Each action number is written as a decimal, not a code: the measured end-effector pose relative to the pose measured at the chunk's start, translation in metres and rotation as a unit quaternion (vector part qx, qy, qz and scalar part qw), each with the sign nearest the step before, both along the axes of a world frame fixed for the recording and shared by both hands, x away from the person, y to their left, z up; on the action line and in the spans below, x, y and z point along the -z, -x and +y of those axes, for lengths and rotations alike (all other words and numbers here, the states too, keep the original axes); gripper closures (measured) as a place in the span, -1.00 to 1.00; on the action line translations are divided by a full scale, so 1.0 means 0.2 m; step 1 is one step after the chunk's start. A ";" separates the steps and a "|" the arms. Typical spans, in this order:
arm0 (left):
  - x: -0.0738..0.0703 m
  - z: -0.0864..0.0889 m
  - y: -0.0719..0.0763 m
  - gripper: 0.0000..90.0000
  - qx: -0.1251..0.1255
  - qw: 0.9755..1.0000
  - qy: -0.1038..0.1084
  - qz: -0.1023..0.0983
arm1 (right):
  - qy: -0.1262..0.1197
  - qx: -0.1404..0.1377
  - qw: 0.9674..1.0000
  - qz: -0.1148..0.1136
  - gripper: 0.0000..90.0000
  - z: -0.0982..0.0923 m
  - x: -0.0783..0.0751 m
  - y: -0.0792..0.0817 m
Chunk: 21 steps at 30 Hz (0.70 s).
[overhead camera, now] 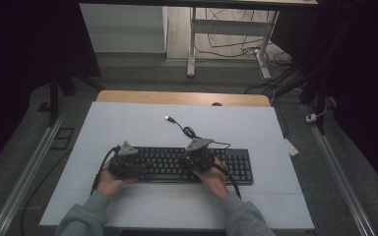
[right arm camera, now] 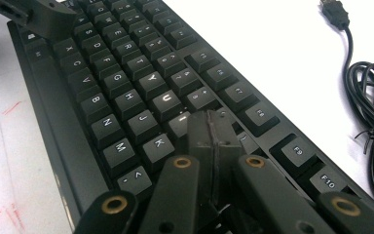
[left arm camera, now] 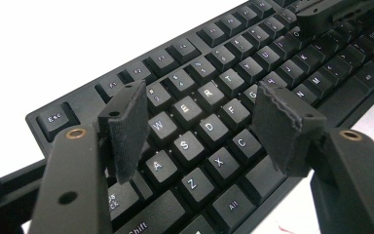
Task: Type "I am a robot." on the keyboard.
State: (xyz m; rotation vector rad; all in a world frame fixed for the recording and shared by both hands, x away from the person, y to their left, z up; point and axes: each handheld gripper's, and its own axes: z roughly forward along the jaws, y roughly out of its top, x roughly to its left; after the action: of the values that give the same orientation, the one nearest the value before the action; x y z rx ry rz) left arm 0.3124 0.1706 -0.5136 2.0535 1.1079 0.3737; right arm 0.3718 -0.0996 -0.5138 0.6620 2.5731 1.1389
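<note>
One camera looks down and forward from above the table [overhead camera: 128,123], while two gripper-mounted cameras skim close over the keyboard [overhead camera: 197,164], all sharing its middle keys.

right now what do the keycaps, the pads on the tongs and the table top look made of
Keycaps: likely matte black plastic, pale printed letters. Pads on the left tongs: soft dark foam or rubber, ragged fuzzy edges. Table top: smooth, dull white sheet, maybe laminate or paper; hard to tell.
</note>
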 end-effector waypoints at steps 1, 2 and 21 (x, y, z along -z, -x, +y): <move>0.00 0.00 0.00 -0.15 0.000 1.000 0.000 -0.001 | -0.002 0.000 1.000 0.000 0.99 0.00 0.00 0.00; 0.00 0.00 0.00 -0.16 0.001 1.000 -0.001 -0.001 | -0.001 0.001 1.000 -0.001 0.99 0.00 0.00 0.00; 0.00 0.00 0.00 -0.16 -0.001 1.000 -0.006 -0.004 | 0.000 -0.006 1.000 -0.027 0.99 0.00 -0.02 0.02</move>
State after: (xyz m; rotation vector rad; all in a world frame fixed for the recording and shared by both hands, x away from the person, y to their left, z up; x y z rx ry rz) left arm 0.3123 0.1703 -0.5141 2.0594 1.1048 0.3894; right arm 0.3684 -0.0992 -0.5098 0.6080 2.5362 1.1435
